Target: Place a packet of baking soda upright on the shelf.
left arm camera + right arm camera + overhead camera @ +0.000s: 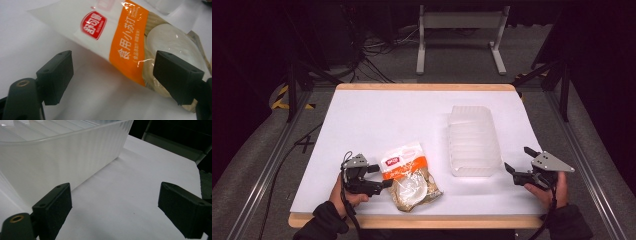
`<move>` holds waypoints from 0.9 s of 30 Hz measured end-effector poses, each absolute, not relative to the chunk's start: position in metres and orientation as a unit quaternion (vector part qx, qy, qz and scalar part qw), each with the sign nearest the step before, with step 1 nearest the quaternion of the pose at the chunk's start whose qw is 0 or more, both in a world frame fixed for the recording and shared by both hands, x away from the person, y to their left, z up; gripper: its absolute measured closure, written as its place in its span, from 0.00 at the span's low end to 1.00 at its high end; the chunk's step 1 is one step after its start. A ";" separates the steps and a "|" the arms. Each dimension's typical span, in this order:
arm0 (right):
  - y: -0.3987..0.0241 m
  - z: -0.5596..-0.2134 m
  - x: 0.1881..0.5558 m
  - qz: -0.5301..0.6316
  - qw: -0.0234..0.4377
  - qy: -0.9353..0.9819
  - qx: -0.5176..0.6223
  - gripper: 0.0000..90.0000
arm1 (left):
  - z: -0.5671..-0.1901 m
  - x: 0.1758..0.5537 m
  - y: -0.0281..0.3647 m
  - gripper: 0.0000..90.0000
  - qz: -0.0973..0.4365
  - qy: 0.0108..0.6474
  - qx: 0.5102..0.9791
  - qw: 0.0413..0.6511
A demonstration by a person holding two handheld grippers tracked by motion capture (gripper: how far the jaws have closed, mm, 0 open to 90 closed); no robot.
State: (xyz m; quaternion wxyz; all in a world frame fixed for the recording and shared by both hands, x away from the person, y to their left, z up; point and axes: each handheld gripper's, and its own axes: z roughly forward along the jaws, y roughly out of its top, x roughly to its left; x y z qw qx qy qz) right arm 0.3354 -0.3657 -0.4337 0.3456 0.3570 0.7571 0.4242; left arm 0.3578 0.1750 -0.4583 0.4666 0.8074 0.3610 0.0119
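Lying flat near the front edge of a white table [362, 115], a plastic food pouch [411, 176] with an orange band runs its long axis from far-left to near-right. The left gripper [382, 176], jaws spread wide and holding nothing, sits just left of the pouch, pointing at its side; in the left gripper view the pouch [130, 42] lies just beyond and between the two jaws. Judging from this, the left hand [343, 192] is far nearer for a grab. A translucent ribbed bin [473, 141] stands upright just right of the pouch. The right gripper [518, 165], also spread and empty, rests right of the bin's near corner. Nothing blocks either approach.
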 end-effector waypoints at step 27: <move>-0.367 -0.434 0.335 0.431 0.340 0.755 0.357 0.13 | -0.441 0.377 0.137 0.96 0.014 0.274 0.809 0.519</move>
